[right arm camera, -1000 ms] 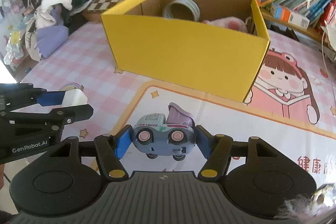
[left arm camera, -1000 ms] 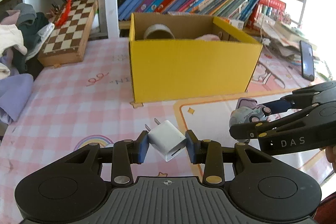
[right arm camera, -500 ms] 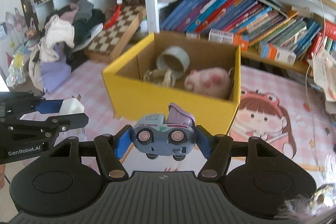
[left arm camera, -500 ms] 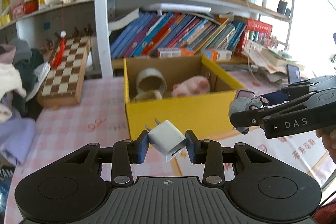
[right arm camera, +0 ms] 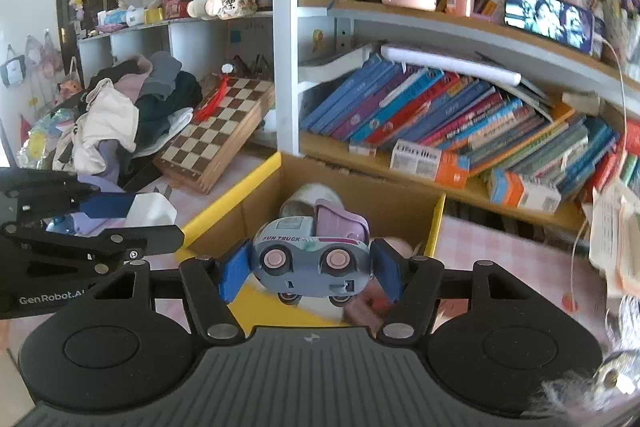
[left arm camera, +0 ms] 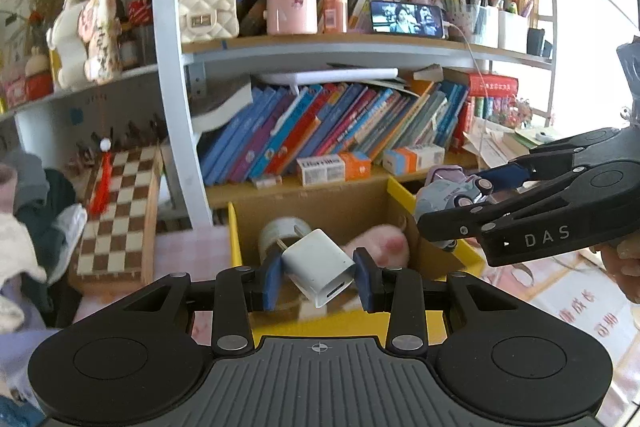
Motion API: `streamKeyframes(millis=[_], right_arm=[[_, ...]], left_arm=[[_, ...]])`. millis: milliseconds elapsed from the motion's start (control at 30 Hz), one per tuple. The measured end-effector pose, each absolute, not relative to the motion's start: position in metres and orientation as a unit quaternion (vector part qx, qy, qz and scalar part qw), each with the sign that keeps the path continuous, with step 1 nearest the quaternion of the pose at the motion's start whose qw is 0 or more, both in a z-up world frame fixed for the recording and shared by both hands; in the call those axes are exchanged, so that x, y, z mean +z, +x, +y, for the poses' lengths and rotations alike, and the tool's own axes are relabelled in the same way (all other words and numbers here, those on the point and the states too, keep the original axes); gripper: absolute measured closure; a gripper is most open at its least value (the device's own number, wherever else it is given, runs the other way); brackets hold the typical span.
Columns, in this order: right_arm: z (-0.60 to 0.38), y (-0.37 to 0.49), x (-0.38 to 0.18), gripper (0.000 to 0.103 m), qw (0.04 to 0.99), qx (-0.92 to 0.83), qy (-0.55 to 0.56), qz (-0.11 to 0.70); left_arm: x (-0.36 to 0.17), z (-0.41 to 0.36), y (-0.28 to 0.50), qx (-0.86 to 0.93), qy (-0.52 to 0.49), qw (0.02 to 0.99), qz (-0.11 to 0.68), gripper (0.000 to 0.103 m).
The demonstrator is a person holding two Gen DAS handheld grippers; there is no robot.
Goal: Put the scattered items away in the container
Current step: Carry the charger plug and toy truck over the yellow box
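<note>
White plastic sits clamped between my left gripper (left arm camera: pixel 318 281): a small charger plug (left arm camera: pixel 318 267), tilted, prongs pointing up and to the far left, its blue pads pressing both sides. My right gripper (right arm camera: pixel 310 269) is closed on a toy truck (right arm camera: pixel 312 259), pale blue with pink wheels and a lilac back, lettered FUN TRUCK, gripped at its two ends. Both loads hang over the yellow cardboard box (left arm camera: pixel 400 195), which stands on the pink checked tablecloth (right arm camera: pixel 500 247) just in front of the bookshelf (left arm camera: pixel 340 143). Inside the box lie a roll of tape (left arm camera: pixel 280 231) at the far left and a pink plush (left arm camera: pixel 384 247) to its right. A chessboard (right arm camera: pixel 216 131) leans further left, beside a heap of clothes (right arm camera: pixel 120 115).
</note>
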State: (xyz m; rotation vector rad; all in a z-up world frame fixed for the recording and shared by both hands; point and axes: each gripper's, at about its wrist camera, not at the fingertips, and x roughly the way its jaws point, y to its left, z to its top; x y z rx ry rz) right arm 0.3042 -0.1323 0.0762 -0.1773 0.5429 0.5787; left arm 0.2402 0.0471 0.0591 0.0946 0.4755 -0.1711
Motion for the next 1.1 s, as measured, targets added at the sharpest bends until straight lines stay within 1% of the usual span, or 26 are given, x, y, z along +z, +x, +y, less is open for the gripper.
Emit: streamKeyframes(millis=[233, 433, 600, 933, 1100], right_arm=[[-0.135, 0.350, 0.079, 0.041, 0.913, 0.291, -0.099, 0.267], [-0.129, 0.389, 0.072, 0.041, 0.903, 0.304, -0.114, 0.281], [-0.119, 0.430, 0.060, 0.041, 0.891, 0.310, -0.092, 0.319], [-0.101, 0.498, 0.024, 0.041, 0.861, 0.297, -0.056, 0.408], [-0.095, 0.522, 0.002, 0.041, 0.842, 0.289, -0.042, 0.454]], left_arm=[[0.057, 0.042, 0.274, -0.070, 0.053, 0.965, 0.246, 0.067], [0.046, 0.036, 0.302, -0.069, 0.054, 0.958, 0.275, 0.067], [0.028, 0.024, 0.331, -0.077, 0.053, 0.945, 0.315, 0.067], [-0.003, 0.020, 0.385, -0.083, 0.017, 0.913, 0.400, 0.067], [-0.015, 0.014, 0.408, -0.088, 0.031, 0.897, 0.433, 0.067]])
